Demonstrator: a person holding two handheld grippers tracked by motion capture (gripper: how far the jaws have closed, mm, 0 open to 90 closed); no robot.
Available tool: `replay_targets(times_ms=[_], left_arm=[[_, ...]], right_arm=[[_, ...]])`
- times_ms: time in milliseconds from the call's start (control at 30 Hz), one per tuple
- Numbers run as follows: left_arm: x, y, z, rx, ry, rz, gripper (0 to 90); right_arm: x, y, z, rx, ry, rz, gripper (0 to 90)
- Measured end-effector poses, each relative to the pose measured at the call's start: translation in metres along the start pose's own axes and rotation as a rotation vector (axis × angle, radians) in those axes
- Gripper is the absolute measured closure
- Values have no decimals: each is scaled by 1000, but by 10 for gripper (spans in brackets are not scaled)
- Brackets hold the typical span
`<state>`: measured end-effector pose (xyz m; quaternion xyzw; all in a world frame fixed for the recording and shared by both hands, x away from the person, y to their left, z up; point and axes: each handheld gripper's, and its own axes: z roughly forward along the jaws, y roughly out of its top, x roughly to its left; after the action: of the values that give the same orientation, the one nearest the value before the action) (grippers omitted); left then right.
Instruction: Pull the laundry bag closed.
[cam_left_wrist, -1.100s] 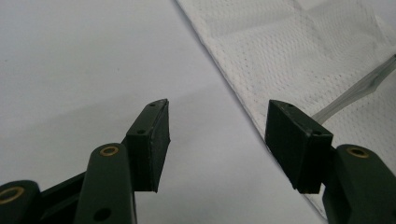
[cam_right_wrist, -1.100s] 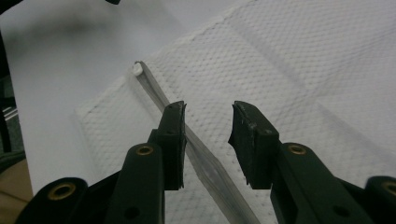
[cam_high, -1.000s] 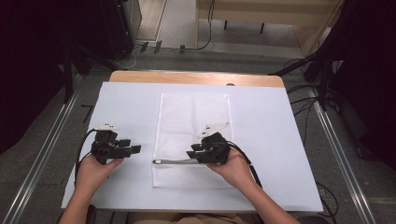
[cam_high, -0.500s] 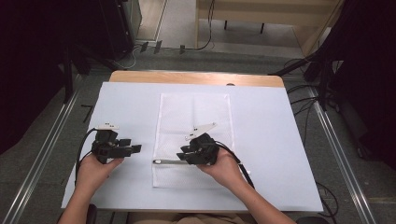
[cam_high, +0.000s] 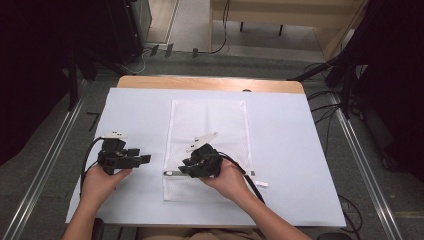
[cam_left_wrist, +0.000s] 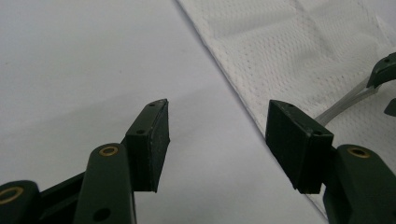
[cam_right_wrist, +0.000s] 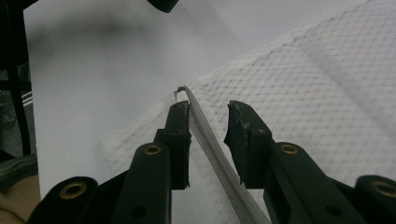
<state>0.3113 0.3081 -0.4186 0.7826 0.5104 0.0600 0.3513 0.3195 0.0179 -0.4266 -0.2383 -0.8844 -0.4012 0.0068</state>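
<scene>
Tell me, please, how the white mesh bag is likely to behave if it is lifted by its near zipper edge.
The white mesh bag would probably drape limply: it lies thin and flat with soft creases. It looks light, being open netting. The zipper strip, already raised between the right hand-held gripper's open jaws, seems somewhat stiffer than the mesh.

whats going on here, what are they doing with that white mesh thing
A person at a table holds a two-jaw gripper in each hand and works on a white mesh bag lying flat on a pale sheet. The right gripper is at the bag's near end, jaws open around its zipper strip, not yet clamped. The left gripper is open too, over the sheet just beside the bag's edge, holding nothing.
</scene>
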Motion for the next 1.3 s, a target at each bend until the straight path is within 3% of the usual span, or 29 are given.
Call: replay_targets(times_ms=[333, 600, 1300], left_arm=[[0, 0, 1, -6, 2, -7, 403], [4, 0, -1, -12, 2, -14, 403], [4, 0, -1, -11, 2, -13, 403]], right_arm=[[2, 4, 20, 23, 27, 13, 770], [7, 6, 37, 36, 22, 3, 780], [3, 6, 60, 69, 72, 32, 810]])
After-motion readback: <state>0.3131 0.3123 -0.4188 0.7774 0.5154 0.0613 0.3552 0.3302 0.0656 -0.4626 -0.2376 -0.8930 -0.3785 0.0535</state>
